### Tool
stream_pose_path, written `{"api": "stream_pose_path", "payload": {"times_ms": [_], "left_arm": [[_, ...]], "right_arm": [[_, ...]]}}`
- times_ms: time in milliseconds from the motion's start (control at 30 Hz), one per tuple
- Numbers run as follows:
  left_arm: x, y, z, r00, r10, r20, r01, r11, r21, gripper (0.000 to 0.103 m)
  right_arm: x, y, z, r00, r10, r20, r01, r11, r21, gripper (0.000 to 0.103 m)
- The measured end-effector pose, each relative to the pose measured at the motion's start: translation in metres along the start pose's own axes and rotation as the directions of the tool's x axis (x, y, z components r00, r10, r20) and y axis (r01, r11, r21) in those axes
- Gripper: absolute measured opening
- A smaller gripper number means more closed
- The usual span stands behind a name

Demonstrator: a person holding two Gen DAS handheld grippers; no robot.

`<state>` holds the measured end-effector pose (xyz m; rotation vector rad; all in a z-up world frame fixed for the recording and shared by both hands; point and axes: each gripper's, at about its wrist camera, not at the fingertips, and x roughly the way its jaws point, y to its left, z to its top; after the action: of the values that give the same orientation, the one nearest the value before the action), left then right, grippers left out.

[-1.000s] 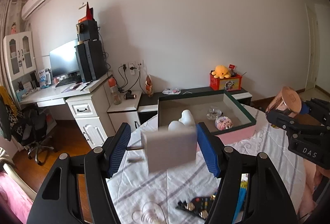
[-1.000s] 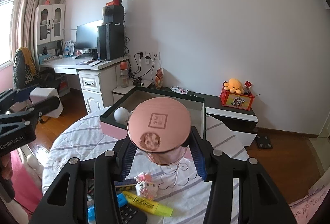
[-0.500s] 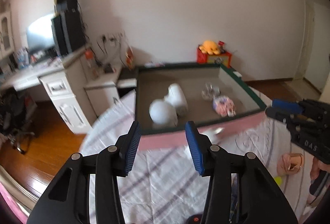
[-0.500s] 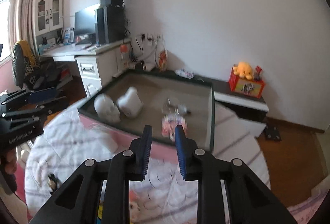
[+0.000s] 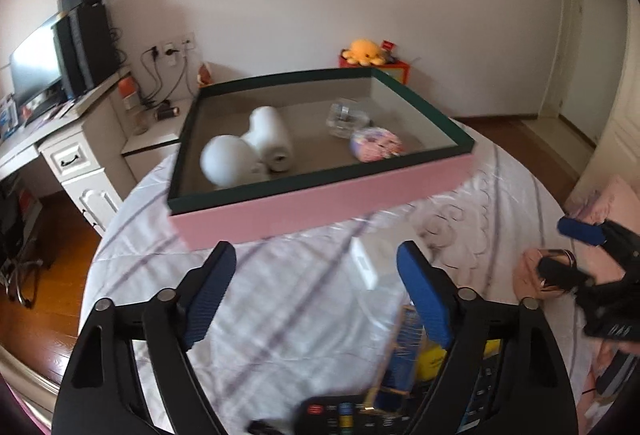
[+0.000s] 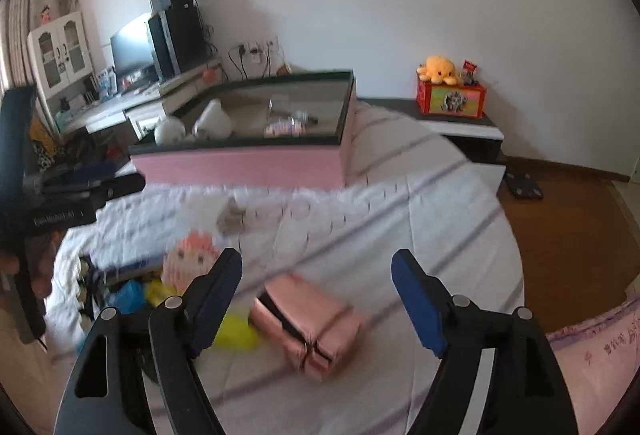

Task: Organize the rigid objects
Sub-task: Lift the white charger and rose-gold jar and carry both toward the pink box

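A pink box with a dark green rim (image 5: 320,207) (image 6: 240,165) stands on the round table and holds two white objects (image 5: 248,147), a clear glass piece (image 5: 346,119) and a pink patterned item (image 5: 376,143). My left gripper (image 5: 316,291) is open and empty above the tablecloth, with a white box (image 5: 366,263) lying between its fingertips. My right gripper (image 6: 318,295) is open and empty above a rose-gold container (image 6: 310,323) lying on its side. The right gripper also shows in the left wrist view (image 5: 576,255).
A remote control (image 5: 352,411), a blue box (image 5: 404,351) and a yellow item (image 6: 236,331) lie at the table's near edge, with a pink toy figure (image 6: 192,259) beside them. A desk (image 5: 52,139) stands to the left, and a low cabinet with a red box (image 6: 452,97) behind.
Both grippers held objects a second ago, a white box on the left and the rose-gold container on the right. Both are now open, lower over the table, and those objects lie on the cloth.
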<state>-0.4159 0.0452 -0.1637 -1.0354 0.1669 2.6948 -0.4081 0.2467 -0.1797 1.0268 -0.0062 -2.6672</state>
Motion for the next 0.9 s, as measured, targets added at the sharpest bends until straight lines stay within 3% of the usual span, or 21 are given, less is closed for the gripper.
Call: {"api": "stream_pose_path", "payload": {"times_ms": [167, 200, 267, 567, 767, 833, 900], "left_arm": [[0.007, -0.021, -0.001, 0.999, -0.014, -0.042, 0.015, 1.000, 0.022, 0.089], [0.010, -0.024, -0.001, 0.999, -0.012, -0.052, 0.013, 1.000, 0.023, 0.089], [0.018, -0.027, -0.001, 0.997, 0.003, -0.077, -0.002, 1.000, 0.016, 0.089], [0.051, -0.039, 0.000, 0.986, 0.019, -0.167, -0.021, 1.000, -0.013, 0.089], [0.072, -0.055, 0.001, 0.972, 0.045, -0.230, -0.037, 0.999, 0.038, 0.089], [0.075, -0.055, 0.001, 0.969, 0.048, -0.244, -0.036, 0.998, 0.054, 0.082], [0.076, -0.055, 0.000, 0.969, 0.024, -0.244, -0.010, 0.998, 0.058, 0.057]], "right_arm": [[0.013, -0.007, -0.016, 0.998, 0.044, -0.040, -0.042, 0.998, 0.055, 0.078], [0.014, -0.009, -0.017, 0.997, 0.065, -0.034, -0.063, 0.996, 0.061, 0.070], [0.014, -0.011, -0.017, 0.997, 0.076, -0.030, -0.074, 0.995, 0.065, 0.070], [0.023, -0.013, -0.002, 0.999, -0.022, -0.029, 0.022, 1.000, -0.014, 0.070], [0.035, -0.019, 0.006, 0.999, -0.011, -0.045, 0.011, 1.000, -0.016, 0.070], [0.036, -0.020, 0.005, 0.999, -0.004, -0.046, 0.003, 1.000, -0.012, 0.070], [0.036, -0.022, 0.005, 0.999, 0.003, -0.047, -0.003, 1.000, -0.005, 0.070]]}}
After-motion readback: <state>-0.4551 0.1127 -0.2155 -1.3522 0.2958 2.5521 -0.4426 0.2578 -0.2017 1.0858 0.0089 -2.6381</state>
